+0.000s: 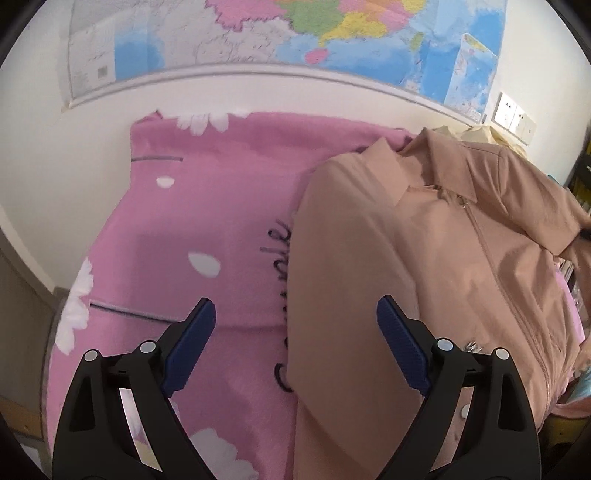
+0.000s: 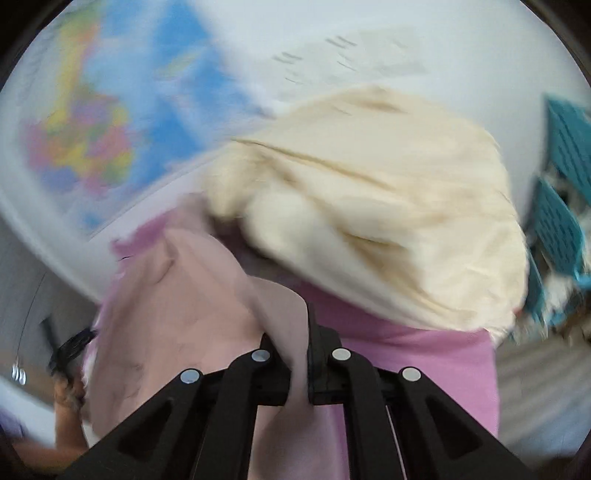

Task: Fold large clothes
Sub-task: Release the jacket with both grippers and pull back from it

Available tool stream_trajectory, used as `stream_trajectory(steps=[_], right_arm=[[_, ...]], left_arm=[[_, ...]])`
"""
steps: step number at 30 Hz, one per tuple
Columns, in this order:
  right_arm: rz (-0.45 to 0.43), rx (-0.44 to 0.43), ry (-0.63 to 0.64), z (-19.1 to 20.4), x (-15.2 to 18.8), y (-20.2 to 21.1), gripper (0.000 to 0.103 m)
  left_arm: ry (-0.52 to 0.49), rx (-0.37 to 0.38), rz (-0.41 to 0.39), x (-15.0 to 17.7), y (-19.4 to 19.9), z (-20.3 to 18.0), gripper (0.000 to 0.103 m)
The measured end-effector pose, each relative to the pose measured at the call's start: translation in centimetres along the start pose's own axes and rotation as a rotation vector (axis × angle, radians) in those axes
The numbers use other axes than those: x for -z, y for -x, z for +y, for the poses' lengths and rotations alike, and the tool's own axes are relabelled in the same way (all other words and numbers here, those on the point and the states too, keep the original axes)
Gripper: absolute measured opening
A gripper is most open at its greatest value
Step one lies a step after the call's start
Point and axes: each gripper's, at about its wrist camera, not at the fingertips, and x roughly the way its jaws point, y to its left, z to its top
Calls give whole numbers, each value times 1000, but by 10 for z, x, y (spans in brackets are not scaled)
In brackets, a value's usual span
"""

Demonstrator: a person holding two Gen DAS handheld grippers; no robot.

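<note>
A dusty-pink zip jacket (image 1: 424,277) with a collar lies on a pink flowered blanket (image 1: 207,221), its left edge folded straight. My left gripper (image 1: 295,321) is open and empty, hovering over the jacket's left edge and the blanket. In the blurred right wrist view, my right gripper (image 2: 299,332) is shut on a fold of the same pink jacket (image 2: 177,314), lifting it. A cream garment (image 2: 369,206) lies bunched beyond it on the blanket (image 2: 424,362).
A wall map (image 1: 295,33) hangs behind the blanket-covered surface, with light switches (image 1: 513,114) to the right. Teal baskets (image 2: 561,206) stand at the right. The other gripper and hand (image 2: 70,354) show at lower left.
</note>
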Motion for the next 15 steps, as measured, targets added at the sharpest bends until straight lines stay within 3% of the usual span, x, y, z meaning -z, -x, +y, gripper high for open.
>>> stream_trajectory(steps=[1, 3, 4, 6, 9, 13, 15], right_arm=[[21, 74, -29, -9, 1, -16, 25], [88, 182, -58, -17, 10, -45, 41], [110, 203, -65, -20, 15, -55, 44], [96, 180, -68, -13, 23, -62, 55], [-8, 180, -42, -5, 28, -36, 74], [-86, 104, -28, 13, 30, -14, 76], [-95, 73, -10, 19, 36, -8, 76]], left_arm=[[7, 4, 12, 5, -2, 3, 88], [23, 35, 40, 14, -6, 7, 88], [30, 41, 45, 18, -7, 9, 88], [46, 55, 54, 27, -5, 14, 88], [83, 125, 68, 41, -1, 19, 88], [42, 248, 63, 59, 5, 3, 88], [-9, 248, 67, 67, 5, -12, 84]])
